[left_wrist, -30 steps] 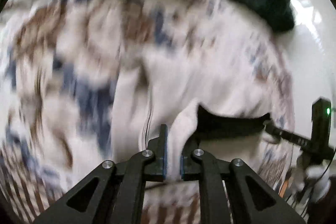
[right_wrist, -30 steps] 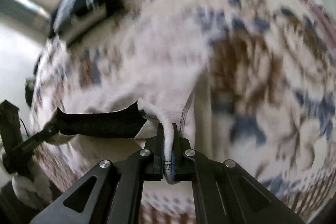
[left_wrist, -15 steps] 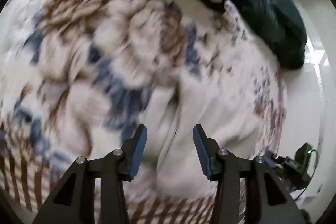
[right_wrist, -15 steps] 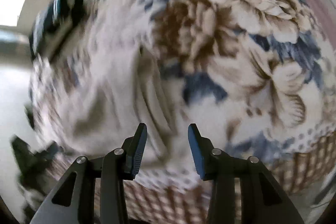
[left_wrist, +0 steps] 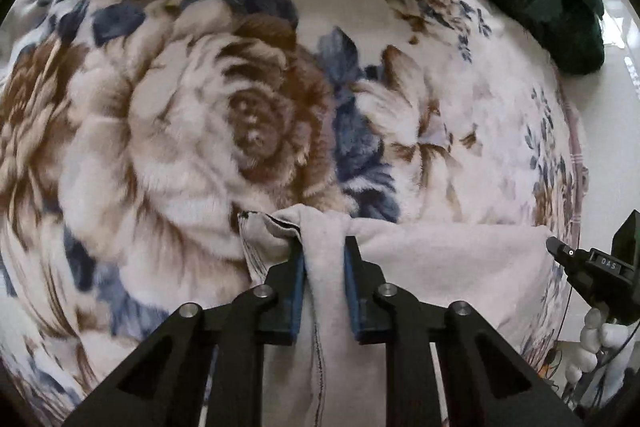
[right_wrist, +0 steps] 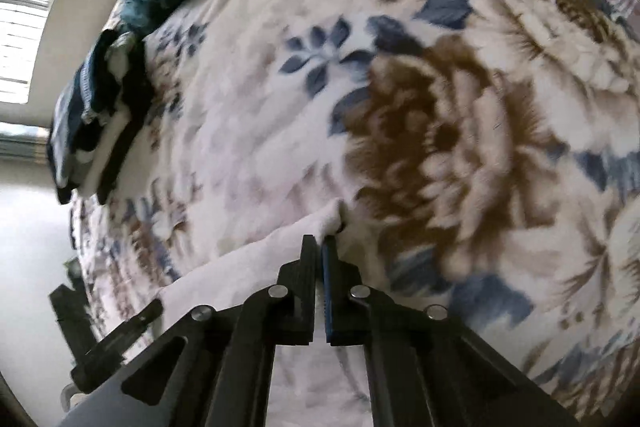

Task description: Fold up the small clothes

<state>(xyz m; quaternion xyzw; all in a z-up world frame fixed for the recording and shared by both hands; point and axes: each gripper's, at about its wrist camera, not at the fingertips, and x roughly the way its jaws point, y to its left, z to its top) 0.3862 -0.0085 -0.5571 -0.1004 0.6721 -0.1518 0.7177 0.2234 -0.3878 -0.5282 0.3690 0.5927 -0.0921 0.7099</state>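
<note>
From the left wrist we see our left tool clamped on a bunched corner of the white garment, stretched right across the floral blanket.

From the right wrist, our right tool pinches the garment's other corner, dark folded clothes far left.

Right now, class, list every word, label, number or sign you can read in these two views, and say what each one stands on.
"OAS": small pale letters on the body of the right hand-held gripper, as seen at the right edge of the left wrist view; faint, so the reading is uncertain.
Nothing else: the pale garment, the floral blanket and the folded clothes pile show no readable text.
</note>
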